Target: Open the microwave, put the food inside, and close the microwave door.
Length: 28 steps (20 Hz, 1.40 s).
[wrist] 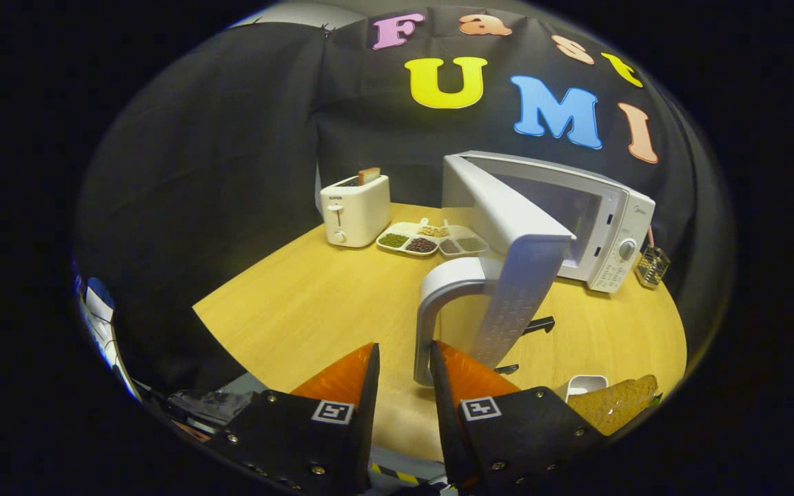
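The white microwave (604, 227) stands at the back right of the round wooden table (314, 310). Its door (514, 275) is swung wide open toward me, edge-on. The door's grey handle (424, 324) hangs just ahead of my fingers, its lower end inside the gap, close against the right finger (462, 375). My gripper (402, 346) is open, and the left finger stands clear of the handle. A brown slice of bread (614, 403) lies beside a small white dish (586, 382) on the table, right of the right finger.
A white toaster (355, 210) with a slice in it stands at the back. A divided tray of beans (431, 241) sits between it and the microwave. A small wire basket (652, 265) is right of the microwave. Small black pieces (538, 324) lie under the door.
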Motion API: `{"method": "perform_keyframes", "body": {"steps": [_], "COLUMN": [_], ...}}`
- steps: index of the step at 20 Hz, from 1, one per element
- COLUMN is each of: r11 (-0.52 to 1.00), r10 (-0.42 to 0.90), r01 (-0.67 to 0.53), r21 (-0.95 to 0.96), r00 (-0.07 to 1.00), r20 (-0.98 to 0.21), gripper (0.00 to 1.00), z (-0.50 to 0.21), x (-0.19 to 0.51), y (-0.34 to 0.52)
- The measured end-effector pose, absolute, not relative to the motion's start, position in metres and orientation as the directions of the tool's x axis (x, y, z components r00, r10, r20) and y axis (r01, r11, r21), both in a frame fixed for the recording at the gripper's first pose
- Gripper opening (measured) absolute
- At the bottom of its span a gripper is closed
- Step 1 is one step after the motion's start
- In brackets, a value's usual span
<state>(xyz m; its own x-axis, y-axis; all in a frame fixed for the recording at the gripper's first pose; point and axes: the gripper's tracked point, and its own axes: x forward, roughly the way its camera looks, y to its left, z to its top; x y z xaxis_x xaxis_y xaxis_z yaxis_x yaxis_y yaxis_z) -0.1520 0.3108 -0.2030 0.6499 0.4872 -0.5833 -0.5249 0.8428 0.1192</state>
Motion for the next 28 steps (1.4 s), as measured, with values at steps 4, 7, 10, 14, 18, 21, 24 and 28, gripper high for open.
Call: {"method": "perform_keyframes", "body": {"steps": [4, 7, 10, 14, 18, 21, 24, 28], "r11": [0.733, 0.649, 0.595, 0.594, 0.618, 0.644, 0.671, 0.714], "r10": [0.643, 0.738, 0.796, 0.803, 0.786, 0.765, 0.741, 0.700], "r01": [-0.635, -0.705, -0.734, -0.739, -0.720, -0.688, -0.653, -0.607], "r21": [0.243, 0.287, 0.329, 0.319, 0.317, 0.334, 0.351, 0.350], "r00": [0.533, 0.490, 0.483, 0.519, 0.557, 0.584, 0.608, 0.641], "r20": [-0.550, -0.464, -0.364, -0.292, -0.267, -0.272, -0.285, -0.315], "gripper": [0.48, 0.73, 0.81, 0.81, 0.81, 0.81, 0.81, 0.81], "z": [-0.185, -0.138, -0.093, -0.052, -0.036, -0.038, -0.044, -0.060], "x": [-0.177, -0.186, -0.186, -0.164, -0.143, -0.127, -0.115, -0.098], "y": [0.338, 0.342, 0.330, 0.299, 0.255, 0.220, 0.187, 0.143]}}
